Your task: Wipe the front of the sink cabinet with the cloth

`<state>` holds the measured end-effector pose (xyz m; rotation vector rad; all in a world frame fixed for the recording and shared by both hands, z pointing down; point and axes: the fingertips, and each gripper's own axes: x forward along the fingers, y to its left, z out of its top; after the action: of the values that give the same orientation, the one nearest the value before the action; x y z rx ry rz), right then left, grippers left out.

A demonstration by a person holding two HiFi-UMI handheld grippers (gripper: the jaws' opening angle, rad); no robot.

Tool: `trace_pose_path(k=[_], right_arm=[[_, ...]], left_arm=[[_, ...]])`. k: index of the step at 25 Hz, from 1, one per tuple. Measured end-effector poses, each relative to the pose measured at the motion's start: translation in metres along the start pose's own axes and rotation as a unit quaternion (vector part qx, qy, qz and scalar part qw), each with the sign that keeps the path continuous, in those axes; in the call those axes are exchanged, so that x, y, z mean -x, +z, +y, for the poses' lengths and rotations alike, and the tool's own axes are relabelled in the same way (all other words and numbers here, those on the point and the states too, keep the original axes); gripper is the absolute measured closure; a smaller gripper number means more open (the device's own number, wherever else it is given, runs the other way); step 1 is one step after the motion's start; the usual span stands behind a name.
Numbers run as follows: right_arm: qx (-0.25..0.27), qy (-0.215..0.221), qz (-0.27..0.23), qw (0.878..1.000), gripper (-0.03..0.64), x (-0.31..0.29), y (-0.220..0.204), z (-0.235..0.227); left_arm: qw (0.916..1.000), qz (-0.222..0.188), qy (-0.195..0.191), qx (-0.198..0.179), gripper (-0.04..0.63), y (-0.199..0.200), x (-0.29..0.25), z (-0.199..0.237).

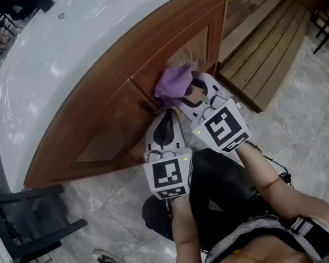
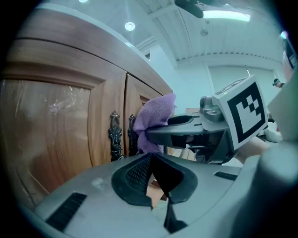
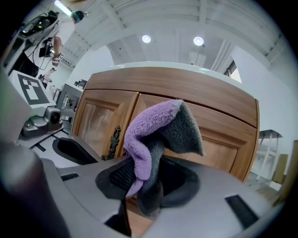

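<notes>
The wooden sink cabinet [image 1: 108, 113] stands under a white counter [image 1: 60, 57]. A purple and grey cloth [image 1: 174, 80] is pinched in my right gripper [image 1: 188, 90] and held against the cabinet front by the seam between its two doors. In the right gripper view the cloth [image 3: 153, 139] sticks up from the jaws, in front of the right door panel [image 3: 223, 121]. My left gripper [image 1: 167, 119] hovers just left of and below it, shut and holding nothing, pointing at the dark door handles [image 2: 115, 135]. The left gripper view shows the cloth [image 2: 153, 122] beside those handles.
A wooden plank platform [image 1: 265, 39] lies on the floor right of the cabinet. A black chair [image 1: 29, 226] stands at the lower left. The person's dark-trousered legs [image 1: 215, 192] are close to the cabinet on the marble tile floor [image 1: 318, 120].
</notes>
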<state>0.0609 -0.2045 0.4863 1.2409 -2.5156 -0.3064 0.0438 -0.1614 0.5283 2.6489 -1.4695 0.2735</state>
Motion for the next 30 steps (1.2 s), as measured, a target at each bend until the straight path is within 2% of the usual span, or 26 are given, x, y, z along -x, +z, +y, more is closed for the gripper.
trace_pose_path(k=[14,30], right_arm=[[0.001,-0.018,0.019,1.0,0.433,-0.004,-0.015,-0.021],[0.0,-0.07,0.05,0.996,0.433,0.002,-0.042,-0.057]], left_arm=[[0.9999,-0.004,-0.017,0.0,0.589,0.002,-0.011,-0.009],[0.9994,-0.006,-0.034,0.0,0.589,0.001,-0.02,-0.018]])
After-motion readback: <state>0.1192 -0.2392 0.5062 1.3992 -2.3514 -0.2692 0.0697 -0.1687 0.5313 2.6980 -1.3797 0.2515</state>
